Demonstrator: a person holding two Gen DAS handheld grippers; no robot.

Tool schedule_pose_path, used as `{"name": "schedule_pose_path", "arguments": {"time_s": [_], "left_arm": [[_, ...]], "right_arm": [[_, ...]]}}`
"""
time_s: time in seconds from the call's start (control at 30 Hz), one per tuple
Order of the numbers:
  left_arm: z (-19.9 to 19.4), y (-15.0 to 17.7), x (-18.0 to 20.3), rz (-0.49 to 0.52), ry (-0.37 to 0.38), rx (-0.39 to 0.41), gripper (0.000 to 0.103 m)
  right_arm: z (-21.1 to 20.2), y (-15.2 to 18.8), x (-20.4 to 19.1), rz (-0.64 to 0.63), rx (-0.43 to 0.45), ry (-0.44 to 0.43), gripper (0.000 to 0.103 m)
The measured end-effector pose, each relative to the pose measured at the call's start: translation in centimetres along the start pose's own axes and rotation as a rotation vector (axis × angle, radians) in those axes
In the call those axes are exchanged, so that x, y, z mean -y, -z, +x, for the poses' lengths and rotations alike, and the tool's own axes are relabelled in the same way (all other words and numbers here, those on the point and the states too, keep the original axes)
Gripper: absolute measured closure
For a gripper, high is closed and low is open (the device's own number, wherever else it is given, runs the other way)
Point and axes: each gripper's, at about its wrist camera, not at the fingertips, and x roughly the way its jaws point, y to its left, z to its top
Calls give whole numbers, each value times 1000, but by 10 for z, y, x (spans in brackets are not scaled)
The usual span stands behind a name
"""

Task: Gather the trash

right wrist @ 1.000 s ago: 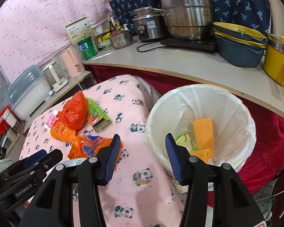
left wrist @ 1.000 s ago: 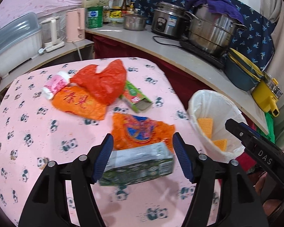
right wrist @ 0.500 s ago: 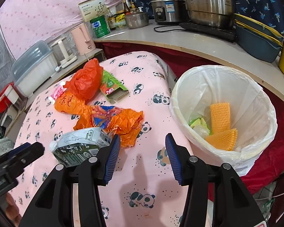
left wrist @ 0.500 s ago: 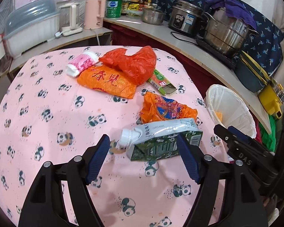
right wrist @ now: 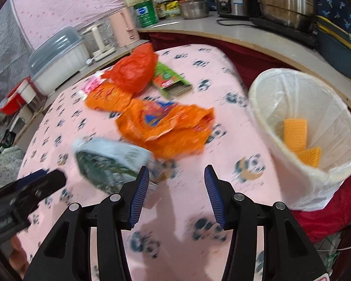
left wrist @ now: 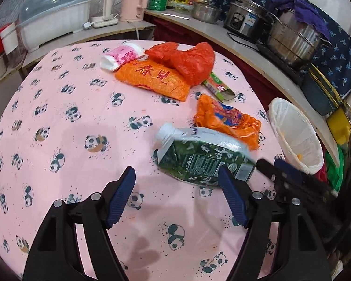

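A green and white drink carton (left wrist: 203,157) lies on its side on the pink panda tablecloth (left wrist: 58,117). My left gripper (left wrist: 176,196) stands open just short of it, its right fingertip overlapping the carton's near edge and nothing between the pads. In the right wrist view the carton (right wrist: 110,161) is blurred, just left of my open, empty right gripper (right wrist: 176,187). Farther back lie an orange wrapper with a blue print (left wrist: 227,119), an orange bag with red characters (left wrist: 152,79), a red plastic bag (left wrist: 187,58), a green box (left wrist: 217,89) and a pink-white bottle (left wrist: 121,57).
A white-lined bin (right wrist: 280,98) holding yellow foam nets stands off the table's right edge. Behind it a curved counter (right wrist: 245,32) carries steel pots, a rice cooker and bowls. A kettle and a lidded plastic tub (left wrist: 51,21) sit on the shelf behind the table.
The carton was between my left jaws; now it lies on the table ahead of them and the jaws stand wider. My right gripper swung from the bin to the table beside the carton.
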Motion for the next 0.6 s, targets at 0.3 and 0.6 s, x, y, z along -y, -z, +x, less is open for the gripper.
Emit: {"name": "schedule_pose_path", "arguments": {"time_s": [0.3,0.6], "left_arm": [[0,1,-5,-69,0,-15,33],[23,-4,19,-134,-20,-64,31]], "right_arm": [[-16,19,-25,-43,2,-33,55],[-35,0,1,15,73,14,55]]}}
